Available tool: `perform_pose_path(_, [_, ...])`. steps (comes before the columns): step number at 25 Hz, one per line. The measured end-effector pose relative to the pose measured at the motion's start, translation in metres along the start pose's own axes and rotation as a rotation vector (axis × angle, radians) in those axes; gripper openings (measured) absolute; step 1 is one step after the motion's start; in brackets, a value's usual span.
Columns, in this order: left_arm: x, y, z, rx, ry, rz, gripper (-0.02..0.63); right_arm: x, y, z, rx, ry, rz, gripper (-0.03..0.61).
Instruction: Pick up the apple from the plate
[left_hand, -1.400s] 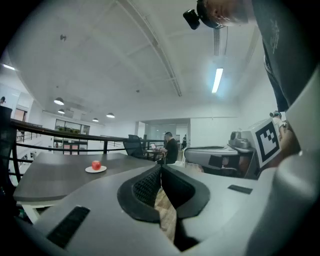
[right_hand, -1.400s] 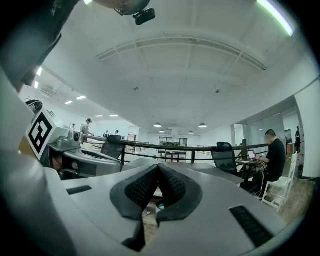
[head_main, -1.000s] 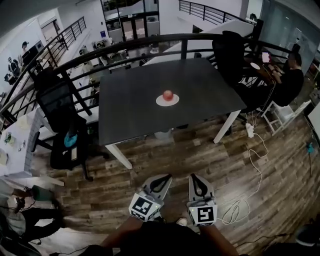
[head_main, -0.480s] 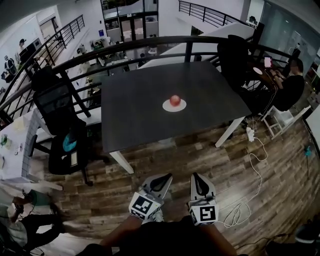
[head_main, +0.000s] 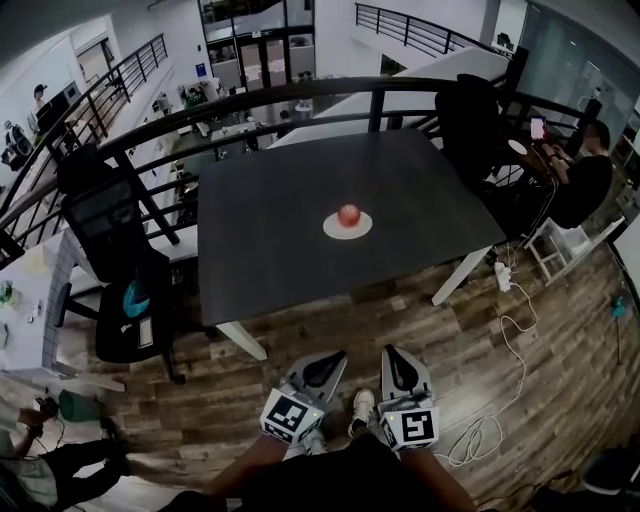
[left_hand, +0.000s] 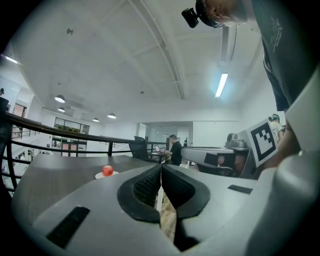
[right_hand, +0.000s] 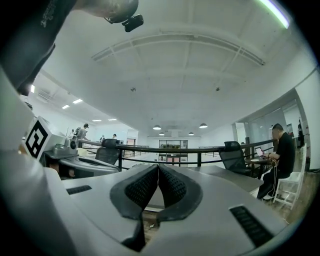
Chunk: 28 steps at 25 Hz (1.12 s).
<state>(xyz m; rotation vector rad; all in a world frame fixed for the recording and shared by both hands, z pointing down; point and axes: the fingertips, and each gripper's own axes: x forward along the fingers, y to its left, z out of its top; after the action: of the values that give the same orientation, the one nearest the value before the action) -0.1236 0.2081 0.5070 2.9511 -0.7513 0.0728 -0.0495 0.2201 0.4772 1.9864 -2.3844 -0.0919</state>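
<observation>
A red apple rests on a small white plate near the middle of a dark grey table. The left gripper view shows the apple small and far off, on the plate, left of the jaws. Both grippers are held low over the wooden floor, well short of the table's near edge. My left gripper is shut with nothing in it, its pads meeting. My right gripper is shut and empty too, pads together.
A black railing curves behind the table. A black office chair stands at the left, another chair at the back right. A seated person works at the right. A white cable lies on the floor.
Both grippers have moved forward toward the table, still shut. The table's near edge and the plate with the apple now sit lower in the head view.
</observation>
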Motion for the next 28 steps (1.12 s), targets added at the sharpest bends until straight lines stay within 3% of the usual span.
perform_pose_path(17, [0.134,0.044,0.014,0.037,0.023,0.113,0.023,0.082,-0.117,-0.009,-0.029,-0.029,0.12,0.025])
perform_pose_path(21, [0.152,0.048,0.018,0.04,0.029,0.148,0.023,0.096,-0.133,0.0,0.004,-0.081,0.154,0.025])
perform_pose_path(28, [0.167,0.061,0.02,0.047,0.038,0.195,0.023,0.112,-0.152,-0.021,0.012,-0.031,0.182,0.025])
